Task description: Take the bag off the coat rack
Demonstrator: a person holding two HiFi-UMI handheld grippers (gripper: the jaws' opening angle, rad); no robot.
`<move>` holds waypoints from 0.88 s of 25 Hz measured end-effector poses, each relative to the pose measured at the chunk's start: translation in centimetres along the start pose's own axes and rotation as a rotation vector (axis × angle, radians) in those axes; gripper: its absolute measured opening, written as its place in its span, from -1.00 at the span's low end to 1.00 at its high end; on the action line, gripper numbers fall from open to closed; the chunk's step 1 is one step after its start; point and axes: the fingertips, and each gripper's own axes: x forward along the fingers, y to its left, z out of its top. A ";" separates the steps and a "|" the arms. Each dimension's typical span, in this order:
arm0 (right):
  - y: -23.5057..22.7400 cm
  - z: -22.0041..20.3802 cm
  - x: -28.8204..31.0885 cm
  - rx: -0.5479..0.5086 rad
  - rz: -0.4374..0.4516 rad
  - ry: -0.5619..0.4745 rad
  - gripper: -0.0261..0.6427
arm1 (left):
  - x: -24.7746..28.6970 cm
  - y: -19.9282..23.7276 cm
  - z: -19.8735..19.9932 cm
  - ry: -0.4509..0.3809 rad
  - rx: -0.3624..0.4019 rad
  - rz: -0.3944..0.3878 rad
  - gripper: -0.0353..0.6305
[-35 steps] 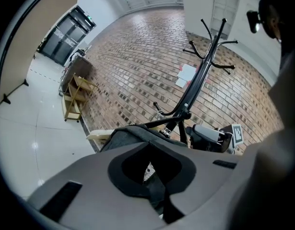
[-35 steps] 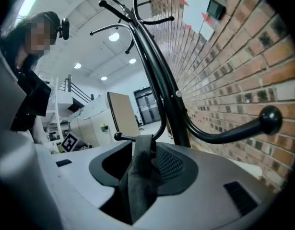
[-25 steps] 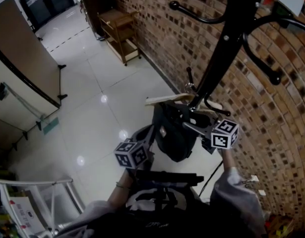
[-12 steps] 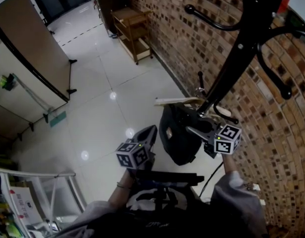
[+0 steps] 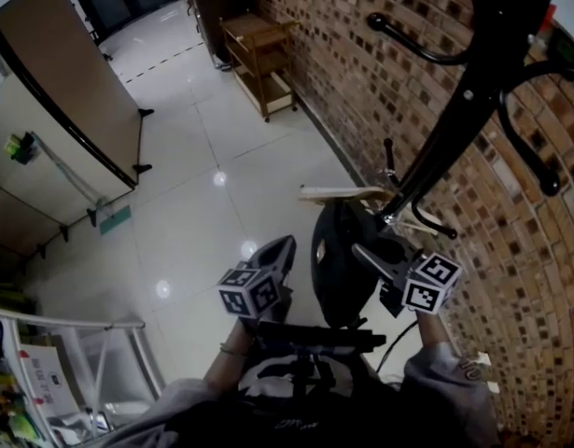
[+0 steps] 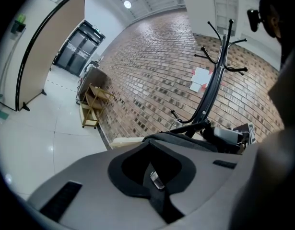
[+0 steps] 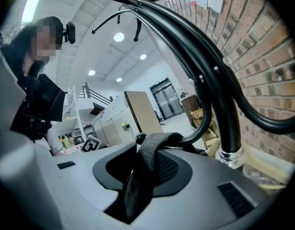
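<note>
A black bag (image 5: 341,271) hangs low on the black coat rack (image 5: 455,119) by the brick wall. Its strap (image 7: 146,164) loops over a ball-tipped hook (image 7: 140,138). My right gripper (image 5: 363,251) reaches in from the right, and its jaws are closing on that strap (image 7: 137,190), which runs down between them and is pinched. My left gripper (image 5: 279,247) points up just left of the bag, apart from it, jaws together with nothing held. In the left gripper view (image 6: 151,147) the bag's top (image 6: 185,140) and the right gripper (image 6: 229,137) lie just ahead.
The brick wall (image 5: 361,73) runs along the right. A wooden shelf cart (image 5: 259,49) stands farther along it. A pale wooden piece (image 5: 338,194) sits by the rack pole. A brown partition panel (image 5: 63,91) is at left, a white metal rack (image 5: 81,343) at lower left.
The right gripper's jaws have closed in on the bag's strap. The bag now shows narrower, turned edge-on. The left gripper has stayed where it was.
</note>
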 end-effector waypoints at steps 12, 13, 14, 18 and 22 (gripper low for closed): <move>6.2 2.0 2.1 0.152 0.075 -0.122 -0.68 | 0.0 1.1 0.2 -0.008 -0.022 -0.003 -0.87; 6.3 2.0 2.4 0.178 0.072 -0.142 -0.69 | -0.1 1.2 0.3 -0.008 -0.023 -0.002 -0.87; 6.3 2.1 2.7 0.201 0.064 -0.163 -0.72 | -0.1 1.4 0.4 -0.008 -0.023 -0.001 -0.87; 6.3 2.1 3.5 0.245 0.013 -0.216 -0.76 | -0.8 1.7 0.5 -0.003 -0.030 -0.006 -0.87; 6.9 1.6 4.7 0.218 -0.028 -0.208 -0.77 | -1.6 2.2 0.6 -0.007 -0.036 -0.014 -0.87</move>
